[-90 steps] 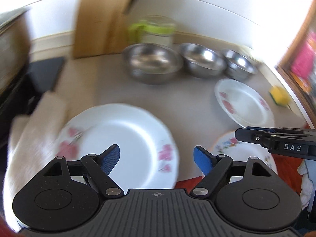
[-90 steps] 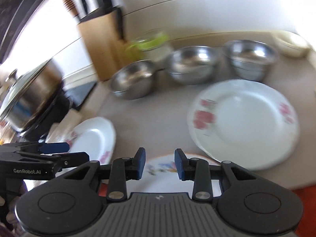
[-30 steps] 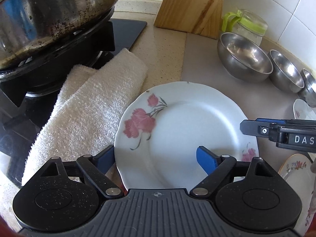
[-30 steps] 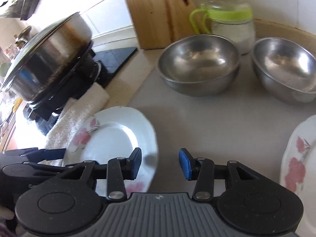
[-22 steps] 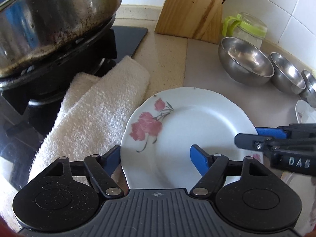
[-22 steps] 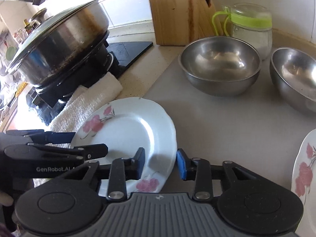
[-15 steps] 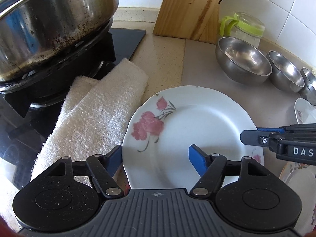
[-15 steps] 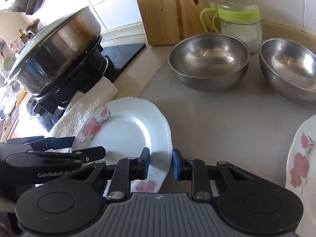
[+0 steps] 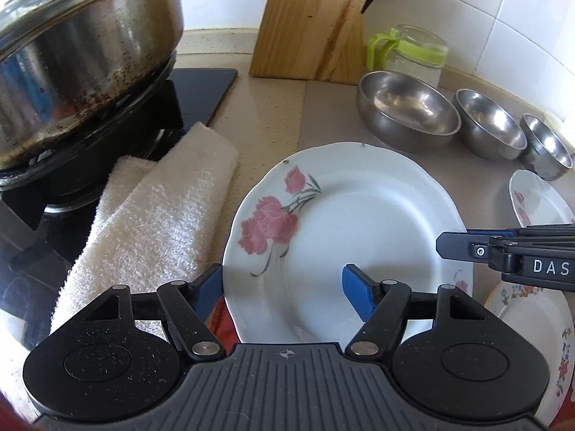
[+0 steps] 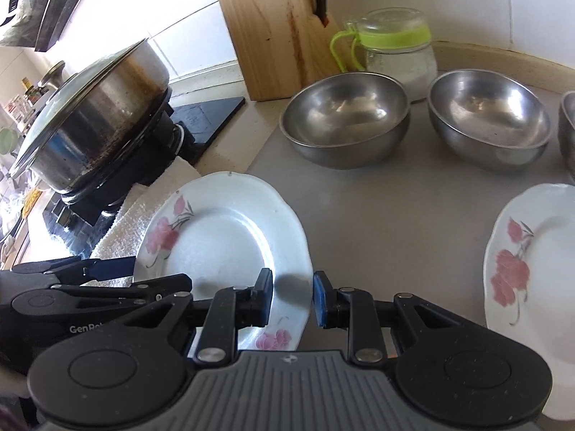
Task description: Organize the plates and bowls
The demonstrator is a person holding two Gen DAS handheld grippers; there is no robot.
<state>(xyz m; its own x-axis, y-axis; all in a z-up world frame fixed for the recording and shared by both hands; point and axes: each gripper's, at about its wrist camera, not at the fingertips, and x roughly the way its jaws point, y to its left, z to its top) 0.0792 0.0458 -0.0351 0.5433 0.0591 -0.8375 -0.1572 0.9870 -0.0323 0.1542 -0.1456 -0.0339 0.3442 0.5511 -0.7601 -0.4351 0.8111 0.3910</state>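
A white plate with pink flowers (image 9: 359,222) lies at the counter's front, next to a towel. My left gripper (image 9: 282,289) straddles its left rim with the jaws wide. One finger is outside the rim and the other hovers over the plate's inside. My right gripper (image 10: 293,300) is shut on the same plate (image 10: 222,244) at its right rim, which sits between the narrow jaws. In the left wrist view the right gripper (image 9: 442,242) reaches over that rim from the right. Three steel bowls (image 9: 408,111) stand in a row behind. A second flowered plate (image 10: 539,258) lies to the right.
A folded white towel (image 9: 151,215) lies left of the plate, beside a stove with a big lidded pot (image 9: 82,54). A wooden knife block (image 9: 312,21) and a green-lidded jar (image 9: 413,54) stand at the back wall. A plate with small flowers (image 9: 532,309) lies at the front right.
Both grippers have swung left to the flowered plate by the towel. The right jaws have narrowed onto its right rim, and the left jaws have narrowed across its left rim.
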